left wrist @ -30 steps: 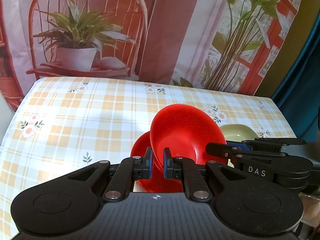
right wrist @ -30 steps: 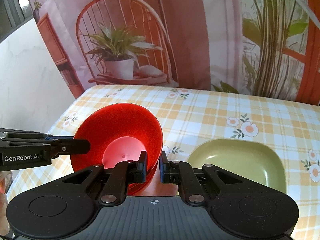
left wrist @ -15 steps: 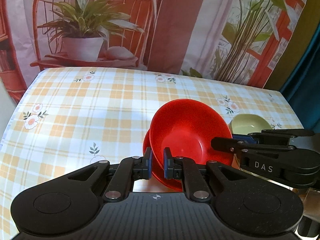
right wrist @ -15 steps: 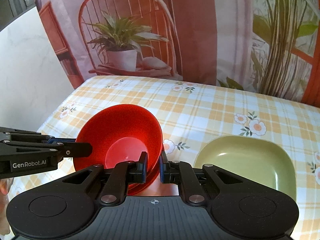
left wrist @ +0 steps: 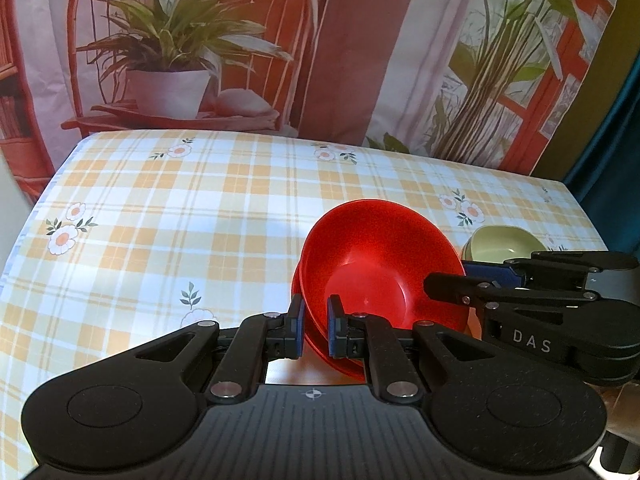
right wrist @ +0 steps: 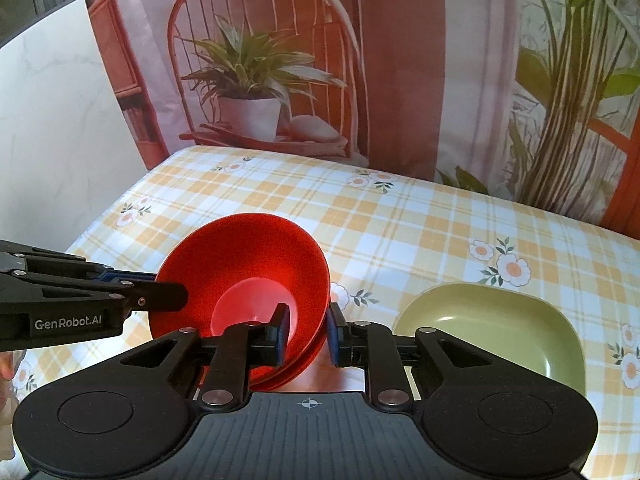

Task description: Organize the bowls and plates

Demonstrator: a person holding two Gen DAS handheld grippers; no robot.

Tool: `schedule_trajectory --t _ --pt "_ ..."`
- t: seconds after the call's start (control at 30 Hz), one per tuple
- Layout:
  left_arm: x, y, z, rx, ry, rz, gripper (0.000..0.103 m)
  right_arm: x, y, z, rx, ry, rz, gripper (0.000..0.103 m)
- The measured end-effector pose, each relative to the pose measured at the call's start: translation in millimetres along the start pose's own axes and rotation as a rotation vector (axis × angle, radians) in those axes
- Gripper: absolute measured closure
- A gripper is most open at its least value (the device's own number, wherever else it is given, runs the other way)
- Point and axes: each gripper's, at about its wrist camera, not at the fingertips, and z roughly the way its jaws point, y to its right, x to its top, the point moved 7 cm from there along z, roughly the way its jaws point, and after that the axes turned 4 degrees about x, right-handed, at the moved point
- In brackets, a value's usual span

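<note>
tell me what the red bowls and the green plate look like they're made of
Red bowls: probably plastic or melamine; thin walls, even saturated colour, soft sheen, and light seems to glow through the base.
Green plate: likely the same kind of material; uniform olive colour, rounded moulded rim, dull satin gloss. Glazed ceramic can't be ruled out for either.

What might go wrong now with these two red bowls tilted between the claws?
The right claw has just been opening with the rims between its jaws, so the tilted red bowls may hang from the left claw alone and slip. They could also tip out toward the green plate.
</note>
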Motion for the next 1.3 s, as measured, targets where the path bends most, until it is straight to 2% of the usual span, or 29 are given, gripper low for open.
schedule_trajectory --t 0.5,0.53,0.67,0.7,1.3 --pt "0.6 -5.2 -0.7 -0.004 0.003 -0.015 0.090 0.4 5.4 -2.8 -0.009 0.005 0.008 0.083" --pt "0.7 -5.7 -0.9 -0.005 0.004 -0.017 0.090 0.1 5.9 -2.9 -0.009 0.006 0.008 0.083" --pt "2.4 -10.0 -2.9 -0.004 0.017 -0.034 0.071 -0.7 7.0 -2.5 -0.013 0.007 0.011 0.083" --pt "3.0 -10.7 -3.3 -0.006 0.019 -0.038 0.070 -1.1 7.5 -2.1 -0.014 0.007 0.013 0.083" --pt "-0.1 -11.9 2.6 -0.052 0.011 -0.083 0.066 -10.0 16.7 10.1 0.001 0.000 0.064 0.082"
